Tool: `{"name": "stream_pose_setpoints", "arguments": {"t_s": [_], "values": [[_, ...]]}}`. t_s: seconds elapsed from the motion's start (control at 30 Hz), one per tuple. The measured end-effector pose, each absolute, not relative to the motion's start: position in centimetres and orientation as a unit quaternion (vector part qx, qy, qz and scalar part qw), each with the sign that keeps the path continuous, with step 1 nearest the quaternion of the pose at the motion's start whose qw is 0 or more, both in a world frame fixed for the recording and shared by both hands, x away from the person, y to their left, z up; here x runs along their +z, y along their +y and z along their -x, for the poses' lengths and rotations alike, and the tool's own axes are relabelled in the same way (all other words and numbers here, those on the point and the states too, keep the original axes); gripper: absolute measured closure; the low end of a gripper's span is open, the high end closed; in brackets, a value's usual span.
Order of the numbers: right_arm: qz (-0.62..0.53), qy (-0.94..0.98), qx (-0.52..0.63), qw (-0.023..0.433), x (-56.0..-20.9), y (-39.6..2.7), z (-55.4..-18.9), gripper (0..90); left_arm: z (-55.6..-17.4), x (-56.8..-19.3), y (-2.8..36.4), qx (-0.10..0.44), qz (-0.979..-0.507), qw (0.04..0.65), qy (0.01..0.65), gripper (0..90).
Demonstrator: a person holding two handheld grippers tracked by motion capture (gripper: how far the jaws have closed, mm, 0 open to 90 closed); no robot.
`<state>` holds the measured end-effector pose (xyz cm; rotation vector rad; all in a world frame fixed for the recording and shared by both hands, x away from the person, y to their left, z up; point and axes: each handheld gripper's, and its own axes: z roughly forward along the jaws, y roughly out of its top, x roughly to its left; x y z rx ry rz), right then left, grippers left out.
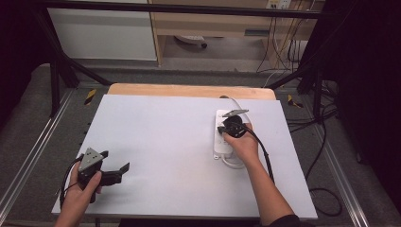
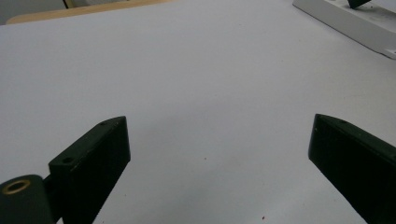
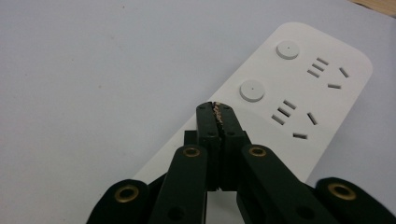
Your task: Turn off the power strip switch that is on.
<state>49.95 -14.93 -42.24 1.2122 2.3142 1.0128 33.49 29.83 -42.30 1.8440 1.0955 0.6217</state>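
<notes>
Meanwhile right gripper (image 3: 217, 112), jaws pressed together, poised over white power strip (image 3: 299, 93) beside round button (image 3: 252, 91) (contact unclear); left gripper (image 2: 219, 154) jaws wide apart above bare table (image 2: 187, 70).

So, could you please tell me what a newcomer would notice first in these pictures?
The white power strip lies right of centre on the pale table, with two round buttons beside its sockets. The right claw is shut, its tips poised by the nearer button. The left claw gapes open over bare table at the near left.
</notes>
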Motion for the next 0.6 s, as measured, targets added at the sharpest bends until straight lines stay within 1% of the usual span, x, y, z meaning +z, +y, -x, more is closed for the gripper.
{"name": "stream_pose_setpoints", "arguments": {"t_s": [0.6], "values": [[-0.434,0.815,0.337,0.181,-42.06,-14.33,-49.85,90.0,-33.48,-42.30,29.83,0.250,-0.743,0.437,0.441,5.4]]}}
